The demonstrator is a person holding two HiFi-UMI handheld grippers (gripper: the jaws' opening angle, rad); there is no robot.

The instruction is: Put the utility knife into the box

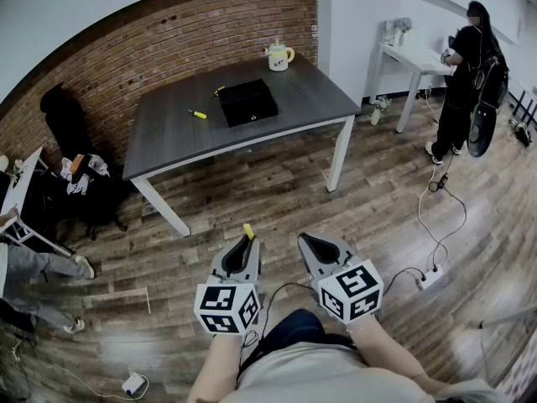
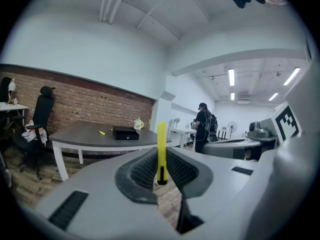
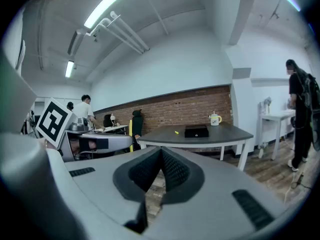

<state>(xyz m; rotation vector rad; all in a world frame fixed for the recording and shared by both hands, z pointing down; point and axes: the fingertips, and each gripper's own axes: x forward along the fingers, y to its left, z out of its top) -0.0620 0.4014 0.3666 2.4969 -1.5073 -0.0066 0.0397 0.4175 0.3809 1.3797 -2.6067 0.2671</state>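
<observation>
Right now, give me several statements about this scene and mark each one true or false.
1. The left tool grips the yellow utility knife. True.
2. The right tool holds the mug. False: its jaws are together with nothing between them, and the mug stands on the table.
3. The black box sits on the floor. False: it rests on the table.
4. In the head view, a small yellow object lies on the table left of the black box. True.
</observation>
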